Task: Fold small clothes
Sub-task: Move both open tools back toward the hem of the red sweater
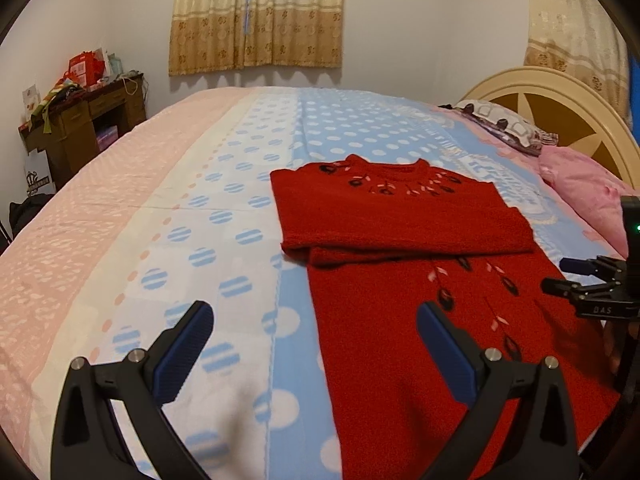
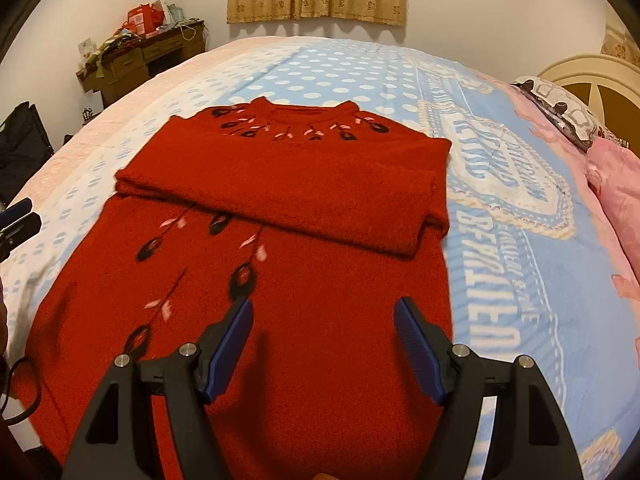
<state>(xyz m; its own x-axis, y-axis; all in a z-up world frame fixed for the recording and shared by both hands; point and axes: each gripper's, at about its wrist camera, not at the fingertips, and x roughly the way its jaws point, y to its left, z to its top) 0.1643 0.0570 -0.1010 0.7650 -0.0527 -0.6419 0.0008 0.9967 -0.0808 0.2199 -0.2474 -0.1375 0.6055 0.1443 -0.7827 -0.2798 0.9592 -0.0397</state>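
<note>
Red knit sweater [image 2: 280, 200] with black and pink leaf embroidery lies flat on the bed [image 1: 160, 220], its sleeves folded across the chest ahead of my fingers. My right gripper [image 2: 323, 340] hovers over the sweater's lower half, fingers spread, nothing between them. My left gripper [image 1: 316, 344] is likewise released and empty, one finger over the sweater's edge, the other over the dotted blue bedsheet [image 1: 248, 280].

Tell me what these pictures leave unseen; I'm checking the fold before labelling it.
- Sweater hem: cut off by the bottom edge and both grippers' arms, both views.
- Sleeves: hidden under the folded layer, both views.
- Desk clutter: too small, both views.
- Right gripper: only its fingers show at the left view's edge.
</note>
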